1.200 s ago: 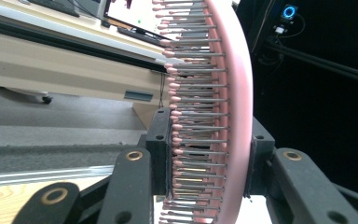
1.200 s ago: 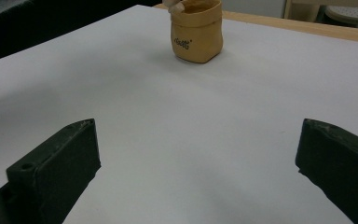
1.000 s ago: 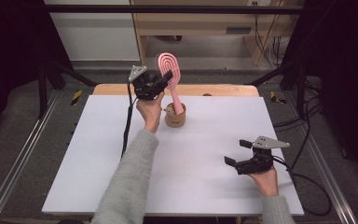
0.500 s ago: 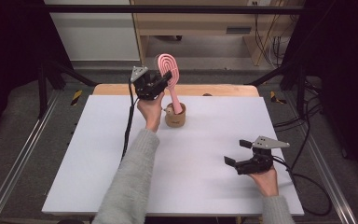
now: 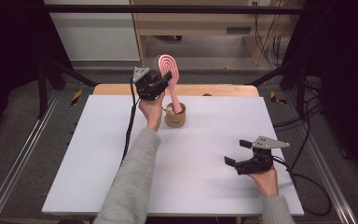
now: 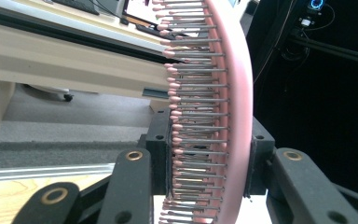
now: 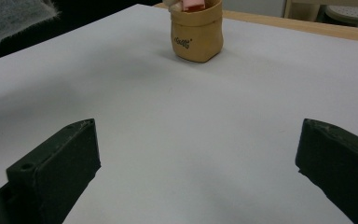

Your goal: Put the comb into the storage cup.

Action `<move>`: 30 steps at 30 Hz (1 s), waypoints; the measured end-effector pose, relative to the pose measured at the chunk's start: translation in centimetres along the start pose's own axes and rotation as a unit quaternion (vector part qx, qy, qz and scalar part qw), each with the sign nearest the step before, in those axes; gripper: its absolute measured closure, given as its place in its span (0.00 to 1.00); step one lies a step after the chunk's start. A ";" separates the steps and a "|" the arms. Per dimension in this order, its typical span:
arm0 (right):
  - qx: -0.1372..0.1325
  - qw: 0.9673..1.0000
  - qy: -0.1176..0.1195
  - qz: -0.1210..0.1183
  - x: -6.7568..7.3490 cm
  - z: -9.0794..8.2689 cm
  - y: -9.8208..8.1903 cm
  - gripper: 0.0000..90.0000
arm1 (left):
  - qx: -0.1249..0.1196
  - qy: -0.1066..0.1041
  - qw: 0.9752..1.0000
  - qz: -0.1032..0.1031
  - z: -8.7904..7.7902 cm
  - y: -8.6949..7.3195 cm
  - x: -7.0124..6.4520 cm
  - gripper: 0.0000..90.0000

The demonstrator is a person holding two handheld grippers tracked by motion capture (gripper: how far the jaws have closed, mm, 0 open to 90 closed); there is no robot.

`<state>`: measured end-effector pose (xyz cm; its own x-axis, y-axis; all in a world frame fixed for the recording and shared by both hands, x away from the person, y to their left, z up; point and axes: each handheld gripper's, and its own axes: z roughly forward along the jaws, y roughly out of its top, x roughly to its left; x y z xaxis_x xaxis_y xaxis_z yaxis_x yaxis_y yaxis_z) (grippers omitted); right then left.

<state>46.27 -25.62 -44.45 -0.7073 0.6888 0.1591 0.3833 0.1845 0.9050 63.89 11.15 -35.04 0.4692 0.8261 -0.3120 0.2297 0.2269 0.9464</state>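
Note:
A pink hairbrush [image 5: 168, 69] stands upright with its handle down in a small tan pouch [image 5: 175, 119] at the far middle of the white table. My left gripper [image 5: 162, 82] is shut on the brush head, just above the pouch. In the left gripper view the pink back and metal bristles of the brush [image 6: 235, 107] sit clamped between the two black pads of that gripper [image 6: 207, 154]. My right gripper [image 5: 237, 152] rests low at the near right of the table, open, nothing between its jaws. The right gripper [image 7: 198, 158] faces the pouch [image 7: 196, 35] from a distance.
The white tabletop [image 5: 98, 163] has a wooden strip [image 5: 214, 89] along its far edge. A grey sleeve [image 5: 130, 177] crosses the table's left half. Black cables [image 5: 307, 182] trail off the right side. A wooden desk [image 5: 205, 23] stands beyond the table.

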 end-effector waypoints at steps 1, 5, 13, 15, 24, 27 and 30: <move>0.000 1.000 0.000 0.000 0.0 0.0 0.0 0.00 | 0.001 0.001 1.000 0.002 0.1 -0.1 0.0 0.70; 0.000 1.000 0.001 0.002 0.0 0.0 0.0 0.00 | 0.005 0.003 1.000 0.000 0.2 -0.5 0.1 0.70; 0.000 1.000 0.002 0.002 0.0 0.0 0.0 0.00 | 0.010 0.003 1.000 -0.004 0.3 -1.2 0.4 0.70; 0.001 1.000 0.003 0.002 0.0 0.0 0.0 0.00 | 0.010 0.003 1.000 -0.007 0.3 -1.3 0.5 0.70; 0.000 1.000 0.004 0.004 0.0 0.0 0.0 0.00 | 0.015 0.002 1.000 -0.010 0.3 -2.0 0.8 0.70; 0.000 1.000 0.004 0.003 0.0 0.1 0.0 0.00 | 0.016 0.000 1.000 -0.016 0.2 -2.3 0.9 0.70; 0.001 1.000 0.003 0.002 0.0 0.1 0.0 0.00 | 0.018 -0.001 1.000 -0.016 0.2 -2.5 1.0 0.70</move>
<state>46.28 -25.57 -44.51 -0.7092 0.6853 0.1655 0.3875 0.1827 0.9036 63.98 11.32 -37.79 0.4622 0.8182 -0.3421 0.2747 0.2346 0.9325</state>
